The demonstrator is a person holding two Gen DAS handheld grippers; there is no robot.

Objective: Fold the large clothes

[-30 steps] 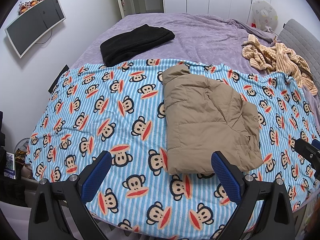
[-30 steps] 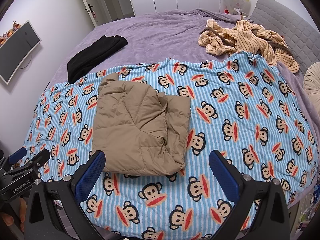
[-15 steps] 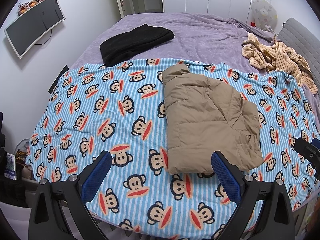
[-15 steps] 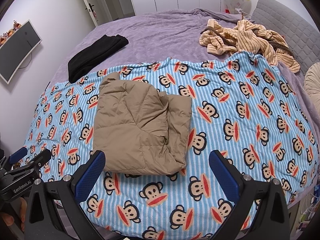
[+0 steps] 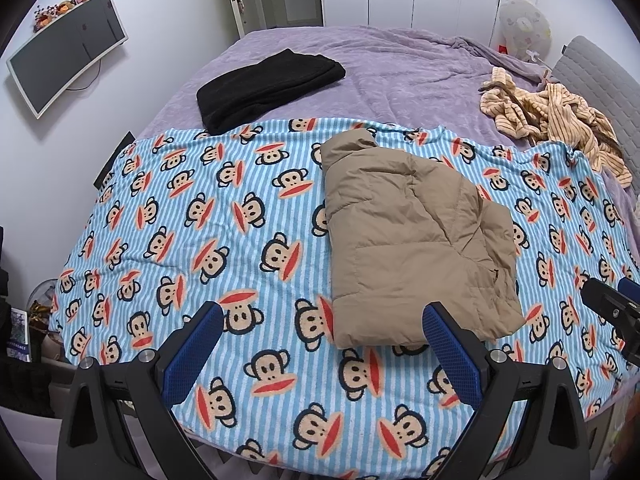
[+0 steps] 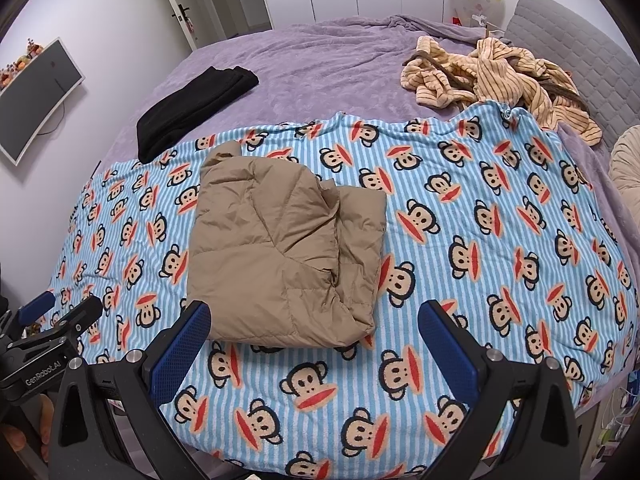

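Observation:
A tan puffer jacket (image 5: 408, 236) lies folded into a rough rectangle on a blue striped monkey-print blanket (image 5: 200, 240); it also shows in the right wrist view (image 6: 280, 252). My left gripper (image 5: 320, 344) is open and empty, held above the blanket's near edge, just short of the jacket's near hem. My right gripper (image 6: 314, 344) is open and empty, also at the near edge, in front of the jacket's near right corner. Neither gripper touches the jacket.
A folded black garment (image 5: 268, 84) lies on the purple bedspread (image 5: 400, 68) at the back left. A crumpled yellow striped garment (image 6: 496, 76) lies at the back right by the grey headboard (image 6: 568, 40). A monitor (image 5: 64, 52) hangs on the left wall.
Both views have shifted very slightly; the jacket lies unchanged and both grippers stay open.

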